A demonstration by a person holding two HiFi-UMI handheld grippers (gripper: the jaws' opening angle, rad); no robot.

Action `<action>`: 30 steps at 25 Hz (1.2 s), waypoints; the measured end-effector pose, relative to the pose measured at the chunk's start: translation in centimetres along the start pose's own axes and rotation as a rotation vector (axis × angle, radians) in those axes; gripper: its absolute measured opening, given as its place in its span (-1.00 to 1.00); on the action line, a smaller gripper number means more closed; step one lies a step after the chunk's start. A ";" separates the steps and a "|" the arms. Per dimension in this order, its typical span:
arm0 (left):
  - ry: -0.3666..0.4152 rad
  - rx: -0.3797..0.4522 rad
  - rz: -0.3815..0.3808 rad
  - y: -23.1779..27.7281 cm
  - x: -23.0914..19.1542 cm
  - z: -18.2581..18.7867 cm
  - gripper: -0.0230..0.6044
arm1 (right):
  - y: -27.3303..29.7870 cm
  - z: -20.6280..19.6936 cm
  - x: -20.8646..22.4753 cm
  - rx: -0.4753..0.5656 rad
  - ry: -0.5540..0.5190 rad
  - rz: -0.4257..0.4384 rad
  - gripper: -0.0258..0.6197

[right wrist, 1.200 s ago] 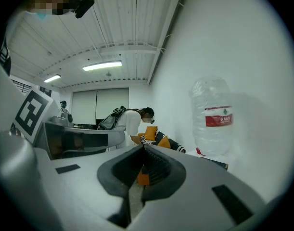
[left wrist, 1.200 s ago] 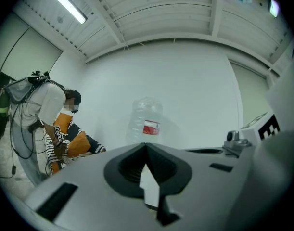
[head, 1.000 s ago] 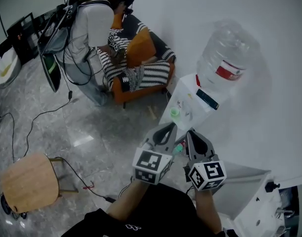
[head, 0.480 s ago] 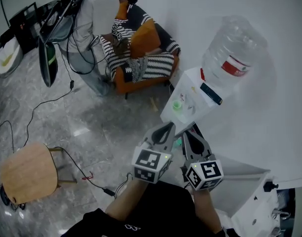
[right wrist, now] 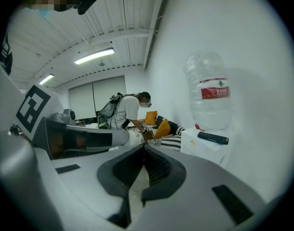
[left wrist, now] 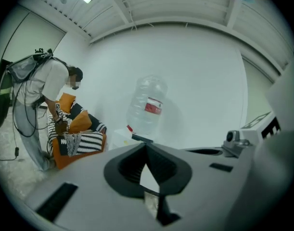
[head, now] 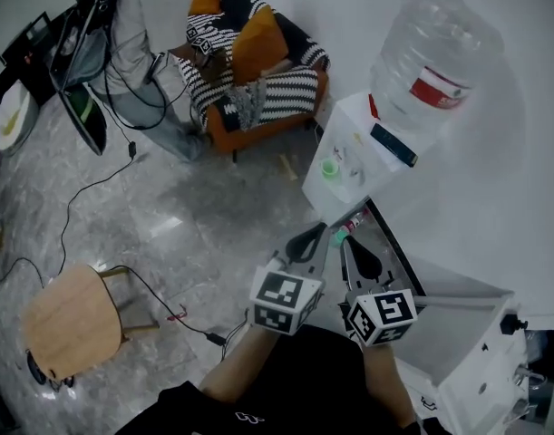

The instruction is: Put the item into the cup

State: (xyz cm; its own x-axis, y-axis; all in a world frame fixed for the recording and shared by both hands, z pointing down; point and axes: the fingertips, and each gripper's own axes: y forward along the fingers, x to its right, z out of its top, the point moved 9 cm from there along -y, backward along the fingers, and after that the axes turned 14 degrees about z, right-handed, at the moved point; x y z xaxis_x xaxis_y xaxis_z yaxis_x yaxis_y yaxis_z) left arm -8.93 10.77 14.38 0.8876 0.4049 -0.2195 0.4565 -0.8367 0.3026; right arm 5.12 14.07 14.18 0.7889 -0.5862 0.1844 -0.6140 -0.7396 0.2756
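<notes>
A small green cup [head: 329, 167] stands on the top of the white water dispenser [head: 352, 193], beside a dark flat bar [head: 393, 145]. Small red and green bits [head: 347, 228] show at the dispenser's lower front; I cannot tell what they are. My left gripper [head: 315, 236] and right gripper [head: 350, 243] are side by side just below them, both pointing at the dispenser. In the left gripper view the left gripper [left wrist: 146, 146] has its jaws together with nothing between them. The right gripper [right wrist: 144, 148] likewise stands shut and empty in its own view.
A big clear water bottle [head: 435, 57] sits on the dispenser against the white wall. A person [head: 145, 25] bends over an orange armchair [head: 258, 71] at the back. A wooden stool [head: 72, 320] and cables [head: 159, 302] are on the marble floor. White equipment [head: 467, 370] stands at the right.
Both grippers have sunk together, side by side, and the dispenser's top now lies further above them in the head view. Both stay shut.
</notes>
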 end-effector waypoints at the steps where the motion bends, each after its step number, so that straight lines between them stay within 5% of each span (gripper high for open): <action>1: -0.001 -0.019 -0.003 0.6 0.1 -0.3 -0.88 | 0.0 -0.4 0.6 -0.005 0.016 -0.010 -0.89; 30: 0.067 -0.253 -0.026 18.5 -1.8 -5.0 -0.88 | 6.8 -6.7 13.4 -0.155 0.230 -0.067 -0.89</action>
State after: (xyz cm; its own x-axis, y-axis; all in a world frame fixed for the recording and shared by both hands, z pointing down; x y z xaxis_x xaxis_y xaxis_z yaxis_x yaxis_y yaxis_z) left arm -1.76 -3.54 25.00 0.8734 0.4559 -0.1712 0.4729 -0.7103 0.5214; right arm 11.70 3.38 24.90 0.8237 -0.4336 0.3654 -0.5627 -0.7045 0.4325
